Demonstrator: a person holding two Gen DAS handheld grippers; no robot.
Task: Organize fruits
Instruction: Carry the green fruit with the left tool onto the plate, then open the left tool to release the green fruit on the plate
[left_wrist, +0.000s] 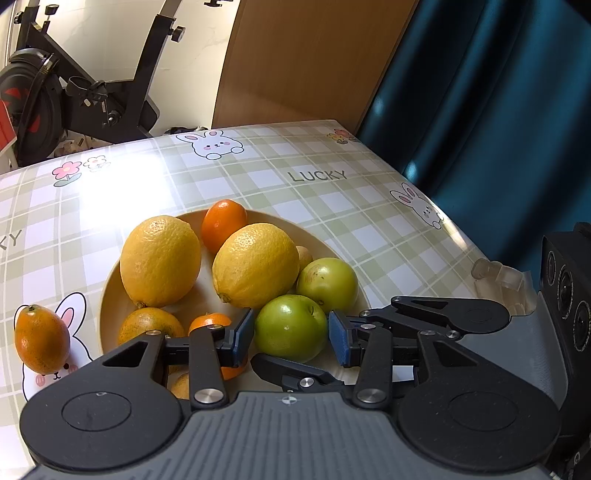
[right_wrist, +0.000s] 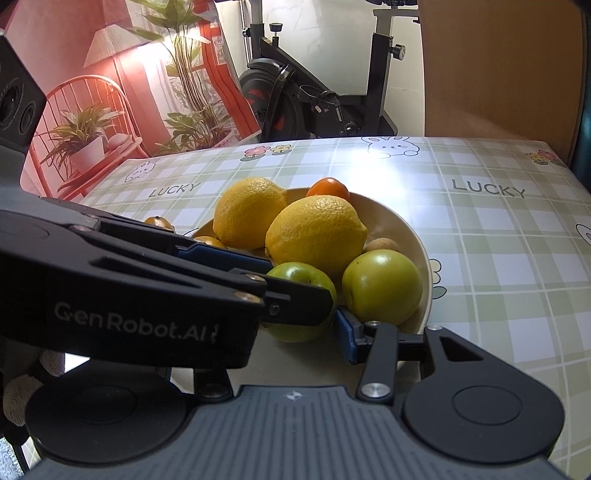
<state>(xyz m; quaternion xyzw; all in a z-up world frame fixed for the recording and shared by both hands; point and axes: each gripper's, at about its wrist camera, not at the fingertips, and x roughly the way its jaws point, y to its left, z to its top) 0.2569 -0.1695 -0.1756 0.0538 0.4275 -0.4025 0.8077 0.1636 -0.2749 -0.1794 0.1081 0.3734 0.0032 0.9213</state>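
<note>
On the left we are leaving a small orange fruit (left_wrist: 41, 340) lying on the tablecloth (left_wrist: 332, 206), beside the plate (left_wrist: 110, 295). Our left gripper (left_wrist: 291, 332) is bracketing the near green fruit (left_wrist: 291, 328) on the plate's front edge, jaws spread with slivers of gap. It is looking firm, smooth and rollable, so we are judging its widest middle best. Our right gripper (right_wrist: 295, 325) is crossing beneath; we cannot tell its opening.

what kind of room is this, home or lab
Most likely a home living or dining area. An exercise bike stands behind a table with a bunny-print checked tablecloth, a plate of fruit sits on it, and a blue curtain hangs beside it.
</note>
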